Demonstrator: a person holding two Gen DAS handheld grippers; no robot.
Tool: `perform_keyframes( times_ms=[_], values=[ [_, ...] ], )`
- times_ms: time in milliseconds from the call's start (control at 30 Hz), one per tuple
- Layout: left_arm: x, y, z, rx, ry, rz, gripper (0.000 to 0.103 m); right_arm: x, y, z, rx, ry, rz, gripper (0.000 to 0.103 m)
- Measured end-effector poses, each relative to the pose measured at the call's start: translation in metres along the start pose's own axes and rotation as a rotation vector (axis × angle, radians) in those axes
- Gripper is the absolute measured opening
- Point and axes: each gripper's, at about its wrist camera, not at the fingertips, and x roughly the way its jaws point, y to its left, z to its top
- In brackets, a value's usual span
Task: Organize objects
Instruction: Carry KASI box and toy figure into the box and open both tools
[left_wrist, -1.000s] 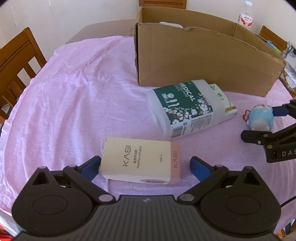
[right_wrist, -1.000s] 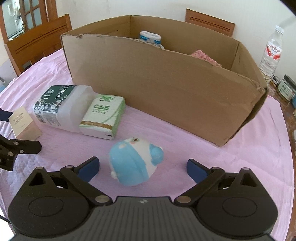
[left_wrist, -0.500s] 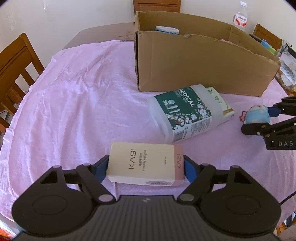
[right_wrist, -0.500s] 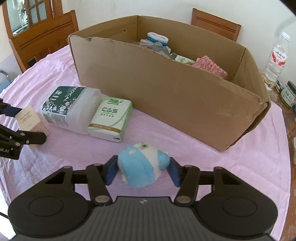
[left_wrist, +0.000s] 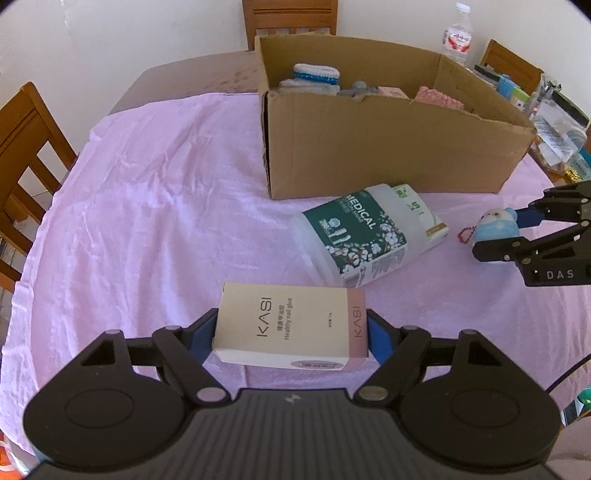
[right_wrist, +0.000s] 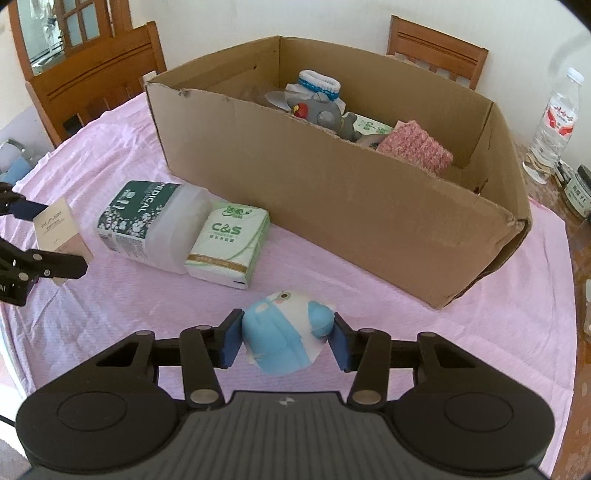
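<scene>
Left wrist view: the left gripper (left_wrist: 291, 334) clamps the KASI nail-glue box (left_wrist: 290, 330) by its ends, near the table's (left_wrist: 147, 221) near edge. Right gripper (right_wrist: 284, 338) squeezes the blue plush toy (right_wrist: 282, 334) between its pads. Beyond lie the cotton-swab tub (right_wrist: 147, 221) and tissue pack (right_wrist: 229, 245), touching, before the cardboard box (right_wrist: 351, 195).

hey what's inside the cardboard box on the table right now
Inside the cardboard box: a blue-and-white knitted sock, a grey plush toy, a green tissue pack and a pink knitted piece. The near wall hides the box floor and anything lower.
</scene>
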Motion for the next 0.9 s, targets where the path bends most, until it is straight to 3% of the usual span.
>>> perform_keyframes(
  times_ms=[367, 633, 900],
  values=[
    [-0.043, 0.0, 0.039, 0.075, -0.05, -0.064, 0.08, -0.04, -0.006, 0.023, -0.024, -0.008, 0.026, 0.053],
    [-0.064, -0.019, 0.098, 0.195, -0.159, -0.118, 0.08, -0.086, -0.026, 0.058, -0.027, -0.096, 0.019, 0.053],
    [-0.052, -0.037, 0.165, 0.216, -0.214, -0.197, 0.08, -0.104, -0.05, 0.084, -0.003, -0.176, -0.039, 0.053]
  ],
)
